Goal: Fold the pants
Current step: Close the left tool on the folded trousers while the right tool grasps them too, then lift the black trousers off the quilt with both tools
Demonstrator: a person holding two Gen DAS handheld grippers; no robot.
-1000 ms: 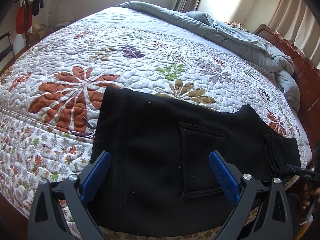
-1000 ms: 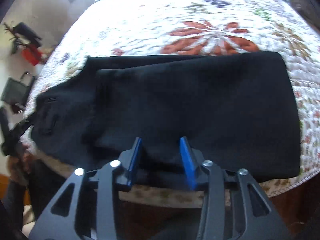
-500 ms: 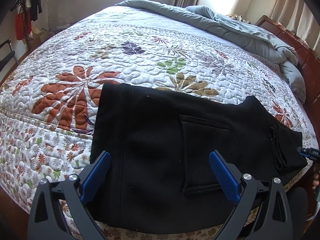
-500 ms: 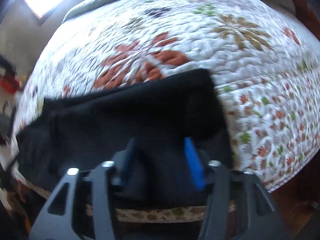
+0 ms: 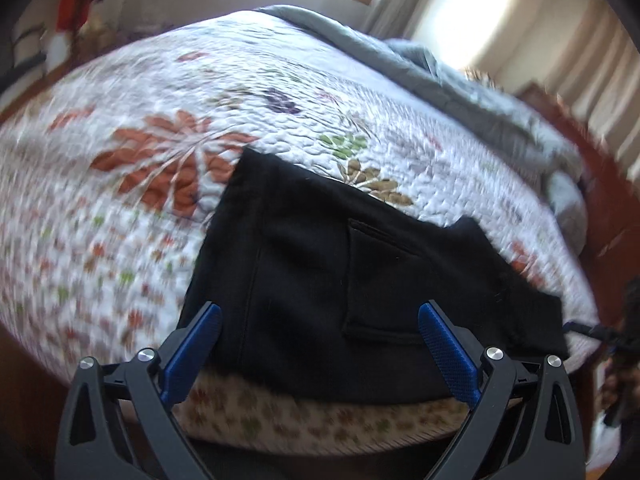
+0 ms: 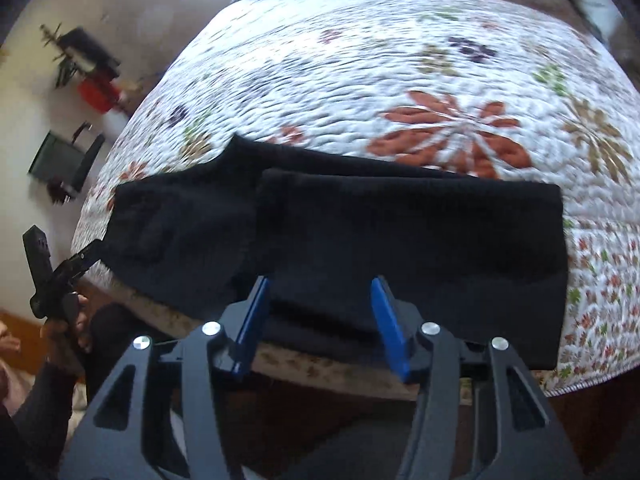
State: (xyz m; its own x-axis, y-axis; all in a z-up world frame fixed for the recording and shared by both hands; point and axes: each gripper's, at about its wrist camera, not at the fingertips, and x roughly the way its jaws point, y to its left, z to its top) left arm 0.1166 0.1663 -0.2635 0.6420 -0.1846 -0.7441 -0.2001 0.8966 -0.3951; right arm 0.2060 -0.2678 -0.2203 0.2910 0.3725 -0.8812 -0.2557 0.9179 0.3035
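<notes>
- Pants (image 6: 400, 248) lying folded over at near edge of quilt (image 6: 360, 80).
- Both tongs apart, holding nothing: left gripper (image 5: 320, 350) wide, right gripper (image 6: 320, 312) narrower.
- Maybe pinch near hem low, fold slowly, keep edges even.

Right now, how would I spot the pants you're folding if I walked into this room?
Find the bed's white floral quilted bedspread. At its near edge lie the folded black fabric pants, with a sewn pocket. They are the only plain dark thing on the bright leaf pattern; the grey duvet sits far back.
</notes>
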